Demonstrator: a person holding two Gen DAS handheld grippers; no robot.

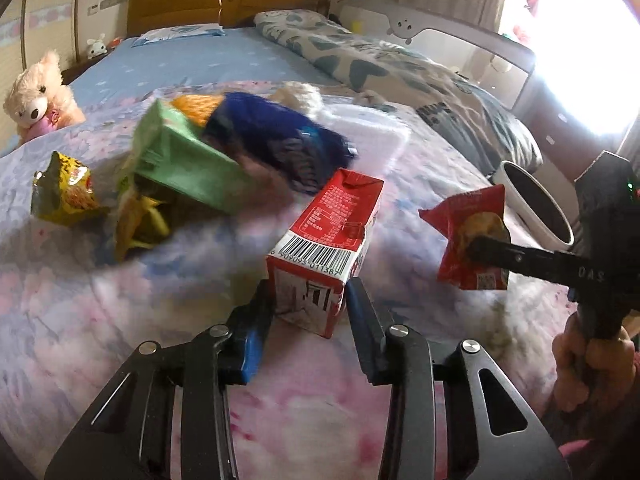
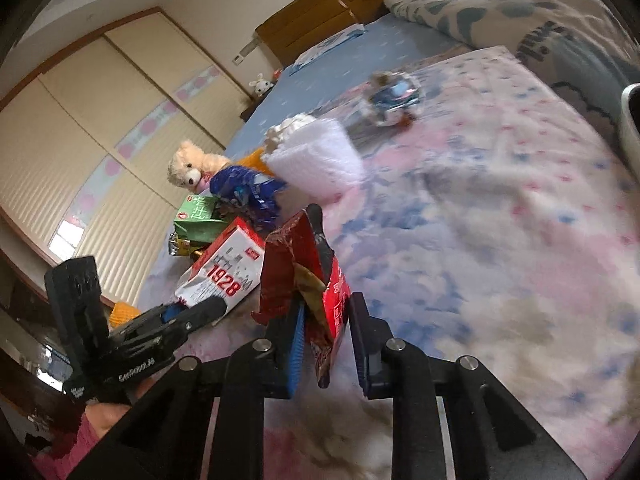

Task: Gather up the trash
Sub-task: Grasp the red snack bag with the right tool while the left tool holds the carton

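While a red-and-white carton (image 1: 324, 248) sits pinched between the pads of the left gripper (image 1: 310, 304) on a floral bedspread (image 1: 120, 300), the right gripper (image 2: 324, 320) clamps a red snack packet (image 2: 316, 276) just off to its side. Beyond the carton lie a green box (image 1: 180, 160), a blue wrapper (image 1: 280, 140) and a yellow packet (image 1: 68, 188); a white bin (image 1: 536, 204) stands past the right gripper.

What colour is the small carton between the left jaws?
The small cardboard carton is red and white, with a black barcode; the left wrist view shows it best.
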